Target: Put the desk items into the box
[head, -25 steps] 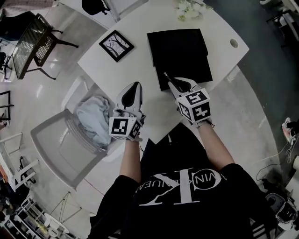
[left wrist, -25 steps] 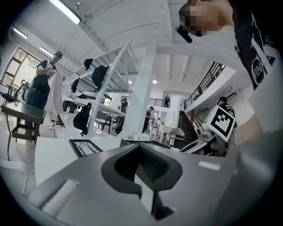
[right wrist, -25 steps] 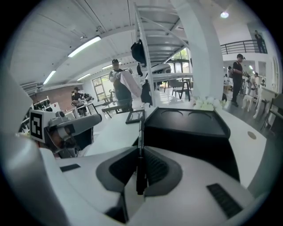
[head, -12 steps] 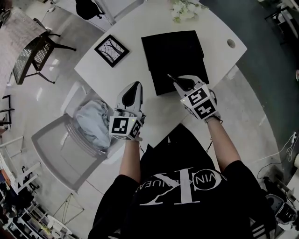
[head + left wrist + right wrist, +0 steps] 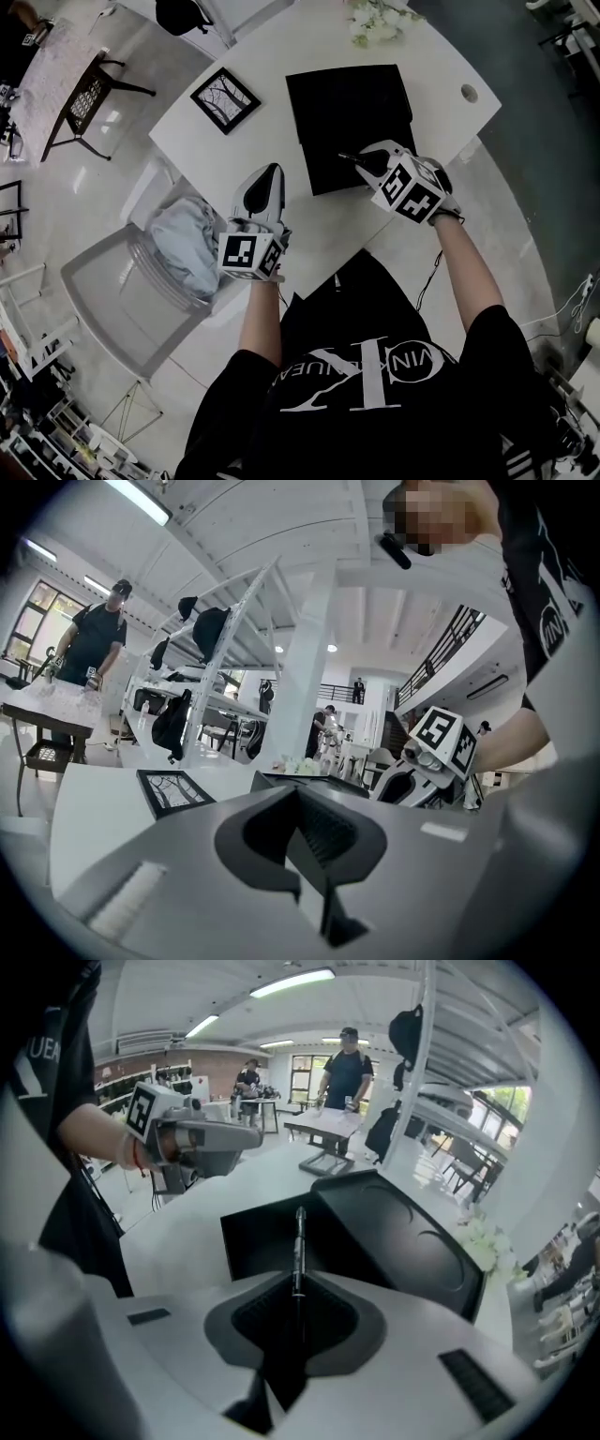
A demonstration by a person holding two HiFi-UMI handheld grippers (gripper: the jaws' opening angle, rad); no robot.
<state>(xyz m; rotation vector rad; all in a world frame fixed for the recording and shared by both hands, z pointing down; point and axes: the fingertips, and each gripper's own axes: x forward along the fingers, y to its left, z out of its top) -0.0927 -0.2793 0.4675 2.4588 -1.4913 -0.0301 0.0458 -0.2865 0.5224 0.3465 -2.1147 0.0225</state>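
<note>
As my right tongs (image 5: 364,161), clenched on the slim black pen (image 5: 299,1241), have shifted rightward above the open matte-black box (image 5: 347,94) on the white counter (image 5: 291,47), I judge release is next; left tongs (image 5: 268,180) stay closed, empty.

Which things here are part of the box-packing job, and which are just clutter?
Job:
black box
pen, clamped in the right gripper
picture frame
perhaps the flowers

Lying about:
chair beside the desk
grey cloth on its seat

Over box (image 5: 349,98), right tongs (image 5: 364,160) with pen (image 5: 346,157)
</note>
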